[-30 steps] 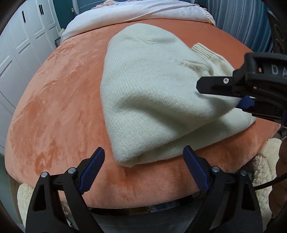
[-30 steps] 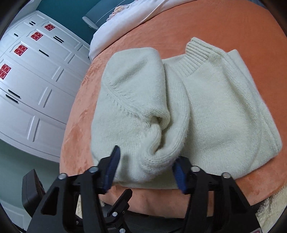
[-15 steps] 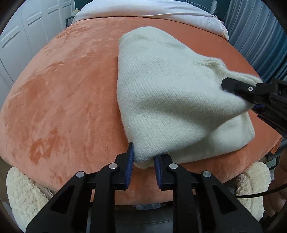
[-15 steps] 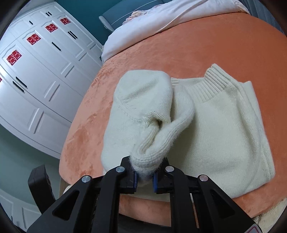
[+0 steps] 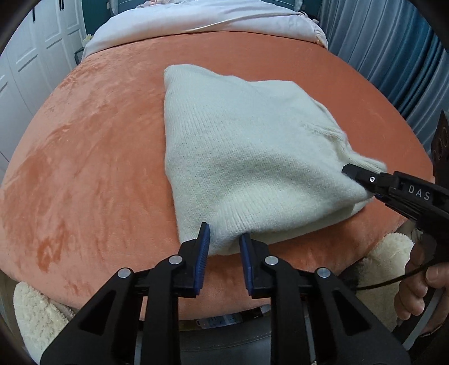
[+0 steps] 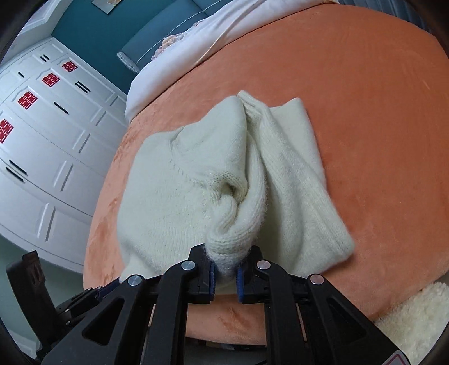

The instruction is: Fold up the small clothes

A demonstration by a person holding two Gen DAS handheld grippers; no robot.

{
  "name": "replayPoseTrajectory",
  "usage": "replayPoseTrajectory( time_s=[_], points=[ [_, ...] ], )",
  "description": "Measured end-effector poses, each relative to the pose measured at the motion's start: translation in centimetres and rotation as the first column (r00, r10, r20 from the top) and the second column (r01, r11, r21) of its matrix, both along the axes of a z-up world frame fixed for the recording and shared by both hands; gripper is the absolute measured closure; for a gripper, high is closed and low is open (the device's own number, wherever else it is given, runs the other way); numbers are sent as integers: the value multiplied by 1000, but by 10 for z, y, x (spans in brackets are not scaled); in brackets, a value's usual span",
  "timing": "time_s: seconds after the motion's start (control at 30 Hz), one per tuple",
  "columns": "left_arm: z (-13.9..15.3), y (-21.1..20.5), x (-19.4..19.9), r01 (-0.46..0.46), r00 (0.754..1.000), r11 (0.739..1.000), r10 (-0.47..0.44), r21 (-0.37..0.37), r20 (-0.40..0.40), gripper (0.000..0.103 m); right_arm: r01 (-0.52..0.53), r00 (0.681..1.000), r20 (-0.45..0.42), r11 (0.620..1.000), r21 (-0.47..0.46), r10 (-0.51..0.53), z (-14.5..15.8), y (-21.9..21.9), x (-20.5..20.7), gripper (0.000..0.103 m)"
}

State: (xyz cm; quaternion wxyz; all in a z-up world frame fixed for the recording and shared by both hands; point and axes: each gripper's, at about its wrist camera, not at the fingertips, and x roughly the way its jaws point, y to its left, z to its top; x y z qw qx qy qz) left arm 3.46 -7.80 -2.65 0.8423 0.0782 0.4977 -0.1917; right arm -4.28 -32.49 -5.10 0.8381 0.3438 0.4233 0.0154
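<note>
Folding the cream sweater (image 5: pixel 252 157): both grippers, left (image 5: pixel 223 250) and right (image 6: pixel 226 276), clamp its near edge; carry both corners over together, level.

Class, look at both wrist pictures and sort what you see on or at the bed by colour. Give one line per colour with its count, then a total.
Cream: 1, the sweater
Orange: 1, the bed cover
White: 1, the duvet
Black with blue pads: 2, the left gripper and the right gripper, both with jaws pinching the sweater
Total: 5
</note>
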Motion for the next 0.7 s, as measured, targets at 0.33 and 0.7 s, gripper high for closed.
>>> replayPoseTrajectory(
  time_s=[0.33,0.7],
  points=[
    [3,10,3,-36,999,999,36,3,-33,79,15,998,-63,993,118,-7,-12,5,32,87],
    [16,38,-6,-90,996,996,90,-15,-30,75,57,962,273,987,-151,-14,115,1,-3,92]
  ],
)
